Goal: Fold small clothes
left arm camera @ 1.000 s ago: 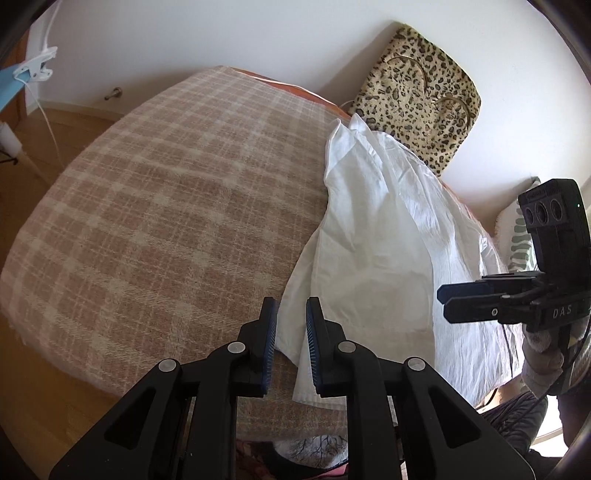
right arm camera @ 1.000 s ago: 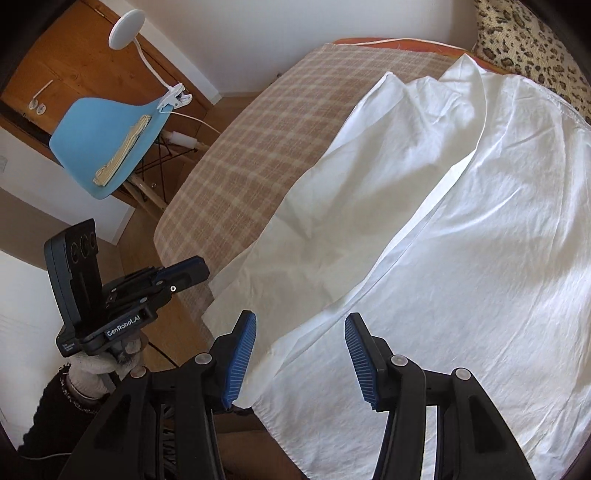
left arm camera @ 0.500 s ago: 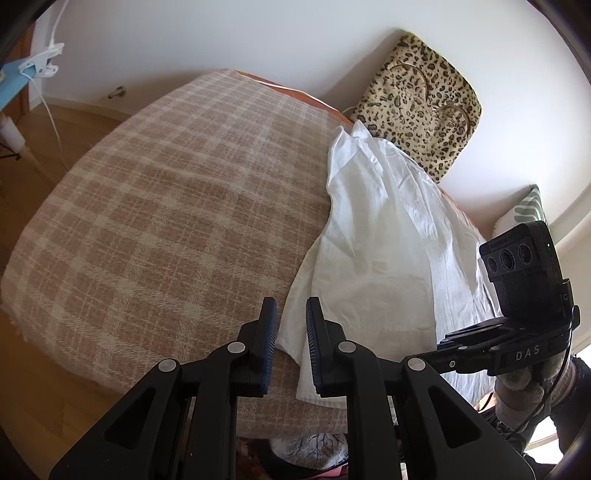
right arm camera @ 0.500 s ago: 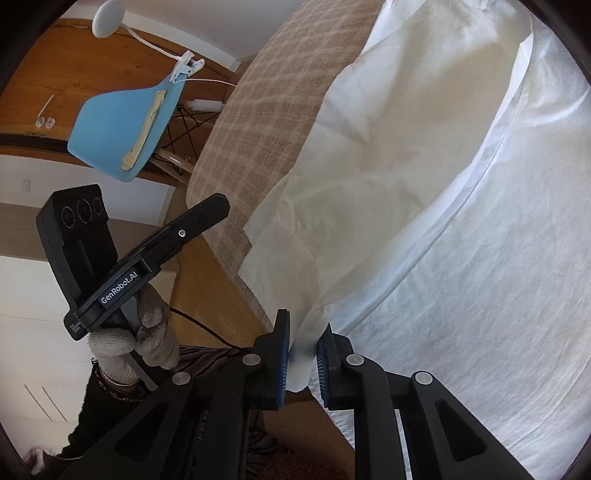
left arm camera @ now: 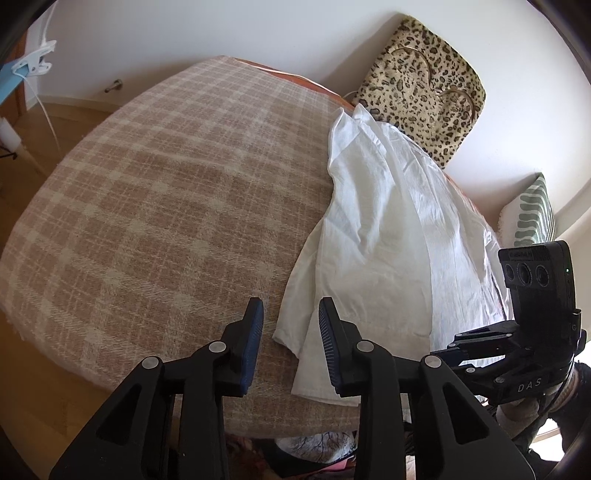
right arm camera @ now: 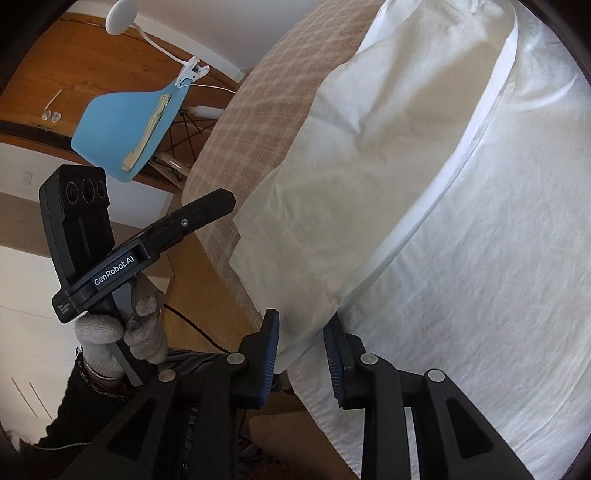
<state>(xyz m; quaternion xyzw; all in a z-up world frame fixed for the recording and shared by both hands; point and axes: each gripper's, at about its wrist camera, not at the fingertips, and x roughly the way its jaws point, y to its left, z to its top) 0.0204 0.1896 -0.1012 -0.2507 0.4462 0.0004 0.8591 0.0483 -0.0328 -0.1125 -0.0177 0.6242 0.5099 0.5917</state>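
Observation:
A white shirt (left arm camera: 388, 236) lies lengthwise on the right part of a plaid-covered bed (left arm camera: 166, 206), with its near panel folded over. My left gripper (left arm camera: 291, 328) is open and empty, its jaws over the bed's near edge beside the shirt's bottom corner. My right gripper (right arm camera: 301, 350) is open, with the shirt's folded hem edge (right arm camera: 314, 317) lying between its jaws. The shirt fills the right wrist view (right arm camera: 461, 221). The right gripper's body shows in the left wrist view (left arm camera: 517, 354), and the left gripper shows in the right wrist view (right arm camera: 147, 251).
A leopard-print bag (left arm camera: 421, 92) leans against the wall behind the shirt's collar. A green-striped pillow (left arm camera: 532, 218) lies at the right. A blue chair (right arm camera: 125, 129) with a clip lamp (right arm camera: 118, 14) stands on the wooden floor beyond the bed's end.
My left gripper has opened from nearly shut. My right gripper closed on the shirt's hem half a second ago and has now opened, with the hem still between its jaws.

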